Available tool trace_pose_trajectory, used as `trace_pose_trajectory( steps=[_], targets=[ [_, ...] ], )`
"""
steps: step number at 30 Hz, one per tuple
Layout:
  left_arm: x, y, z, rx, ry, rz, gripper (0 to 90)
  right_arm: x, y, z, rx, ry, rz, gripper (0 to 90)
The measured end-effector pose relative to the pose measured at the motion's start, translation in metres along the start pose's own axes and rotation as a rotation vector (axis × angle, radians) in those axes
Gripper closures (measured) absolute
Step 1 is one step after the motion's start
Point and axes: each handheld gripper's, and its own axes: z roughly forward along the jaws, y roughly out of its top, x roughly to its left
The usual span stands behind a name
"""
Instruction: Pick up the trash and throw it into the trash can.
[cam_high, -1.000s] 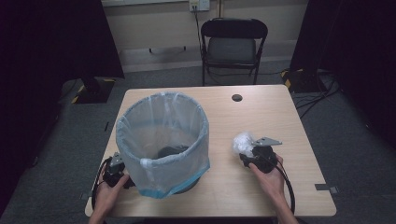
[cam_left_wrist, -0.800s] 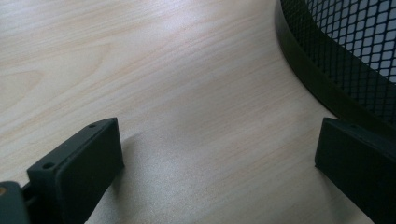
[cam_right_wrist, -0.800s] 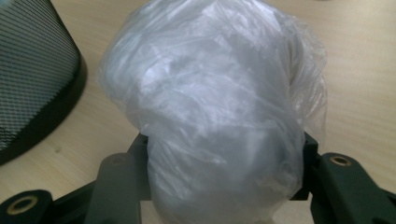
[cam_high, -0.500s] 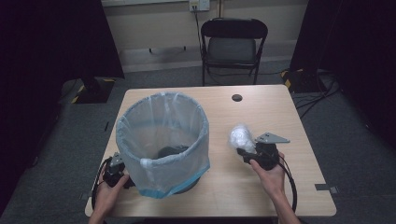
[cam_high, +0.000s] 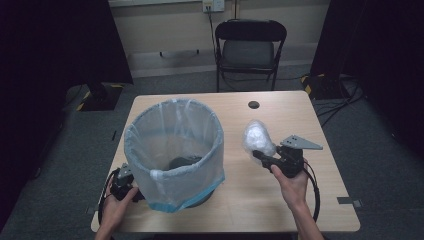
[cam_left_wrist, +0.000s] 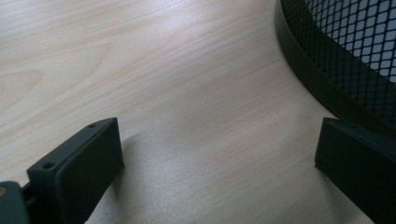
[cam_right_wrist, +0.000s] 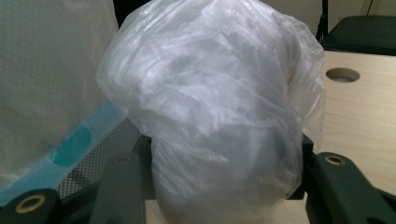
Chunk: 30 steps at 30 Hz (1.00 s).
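High view: right gripper (cam_high: 260, 155) holds crumpled plastic bag (cam_high: 257, 138) above table (cam_high: 300, 210), right of lined bin (cam_high: 173, 152). Left gripper view: left gripper (cam_left_wrist: 210, 168) jaws wide apart, nothing btw them, beside bin base. Right gripper view: jaws clamp bag. Step probably carry-to-bin; next needs lift over rim, then release.

A black folding chair (cam_high: 251, 47) stands behind the wooden table (cam_high: 300, 210), cables (cam_high: 345, 100) trailing on grey floor.
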Motion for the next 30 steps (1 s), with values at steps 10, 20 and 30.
trace_pose_trajectory(
  steps=[10,20,30],
  targets=[
    [0.0,0.0,0.0,0.0,0.0,0.0,0.3,0.006,0.032,-0.012,-0.096,0.045,-0.021,50.3],
    [0.0,0.0,0.0,0.001,-0.001,-0.001,0.3,0.017,0.066,-0.02,-0.19,0.088,-0.044,51.3],
    [0.0,0.0,0.0,0.0,0.0,0.001,0.3,0.034,0.097,-0.025,-0.283,0.165,-0.066,52.1]
  ],
)
